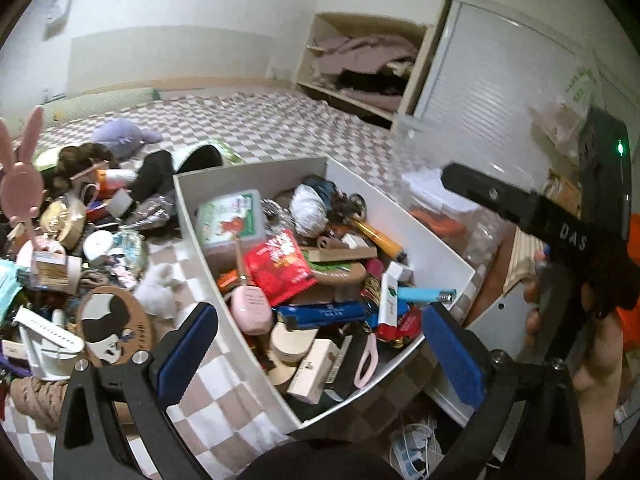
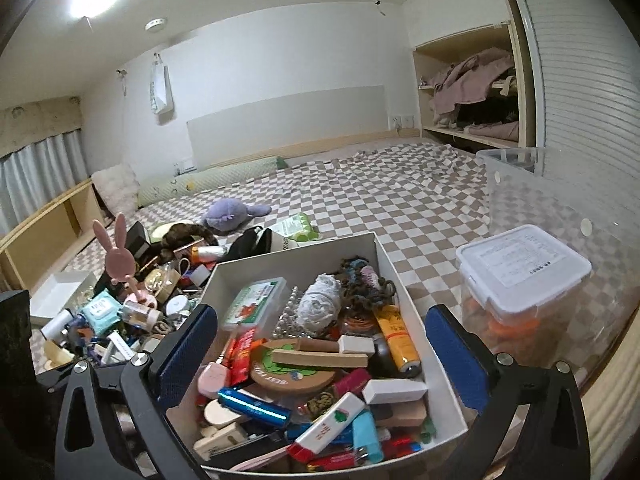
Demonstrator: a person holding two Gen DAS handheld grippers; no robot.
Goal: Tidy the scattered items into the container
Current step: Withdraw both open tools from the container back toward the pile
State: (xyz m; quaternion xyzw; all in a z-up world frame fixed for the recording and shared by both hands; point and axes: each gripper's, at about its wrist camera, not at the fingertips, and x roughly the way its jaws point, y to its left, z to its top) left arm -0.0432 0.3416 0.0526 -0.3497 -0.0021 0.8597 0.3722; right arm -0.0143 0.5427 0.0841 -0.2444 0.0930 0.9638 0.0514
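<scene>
Hovering over white container (image 1: 424, 240), nearly full, centre frame on checkered bedspread (image 1: 280, 128). Scattered pile (image 1: 68, 248) lies at its 9 o'clock. Left gripper (image 1: 320, 352) spread wide, empty; right gripper (image 2: 320, 352) likewise apart, nothing between. Judged between drops; next move: swing left toward pile, pick one piece.

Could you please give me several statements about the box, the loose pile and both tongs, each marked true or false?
1. The white box already holds many small items. True.
2. The left tongs grip a red packet. False: they are open and empty.
3. A pink rabbit-eared mirror stands in the pile outside the box. True.
4. The purple plush toy lies inside the box. False: it lies on the checkered blanket beyond.
5. The right tongs are open. True.
</scene>
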